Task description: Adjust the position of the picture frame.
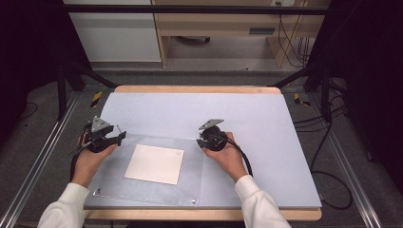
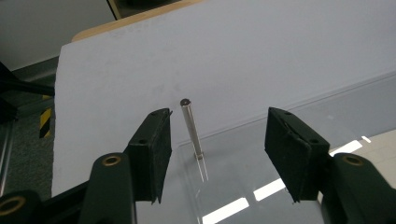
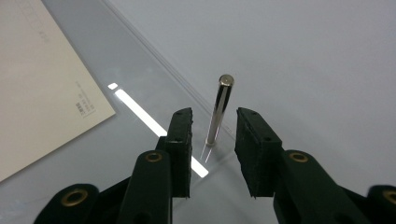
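A clear acrylic plate lies on the pale mat, with a white sheet of paper in its middle. A thin metal pin stands upright at the plate's far left corner. My left gripper is open around it, the pin nearer one pad, with gaps on both sides. Another metal pin stands at the far right corner, between the pads of my right gripper, which is open with a narrow gap on each side. In the high view the left gripper and the right gripper point inward at those corners.
The pale grey mat covers a wooden table. Small fittings sit at the plate's near corners. Black frame posts and cables stand beside the table. Wide bare mat lies to the right and behind the plate.
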